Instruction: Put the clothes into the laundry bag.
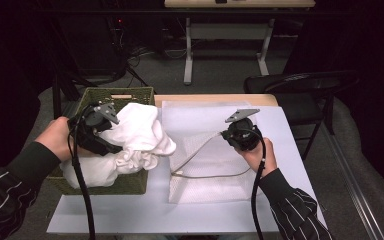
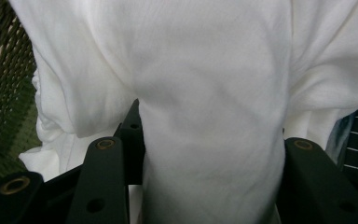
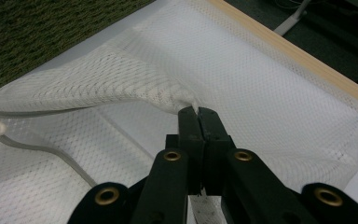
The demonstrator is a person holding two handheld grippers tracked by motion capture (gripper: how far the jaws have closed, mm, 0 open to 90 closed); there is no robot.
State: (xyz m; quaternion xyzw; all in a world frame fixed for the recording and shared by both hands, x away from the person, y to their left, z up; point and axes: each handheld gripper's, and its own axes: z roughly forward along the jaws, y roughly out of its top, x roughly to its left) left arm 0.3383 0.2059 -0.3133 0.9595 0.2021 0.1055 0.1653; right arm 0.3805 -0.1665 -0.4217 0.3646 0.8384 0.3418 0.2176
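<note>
White garment gripped over the basket, mesh bag held open on the table

The left tongs (image 1: 111, 131) clamp a thick fold of the white garment (image 1: 135, 137) — it bulges over the green woven basket (image 1: 130, 93) at the table's (image 1: 130, 215) left edge. The right tongs (image 3: 198, 113) are closed tight on the upper lip of the white mesh bag (image 3: 270, 88), lifting it — the bag lies flat beside the basket.

white cloth (image 1: 130, 140) heaped over basket (image 1: 130, 184) mouth, bare tabletop (image 1: 130, 215) in front
</note>
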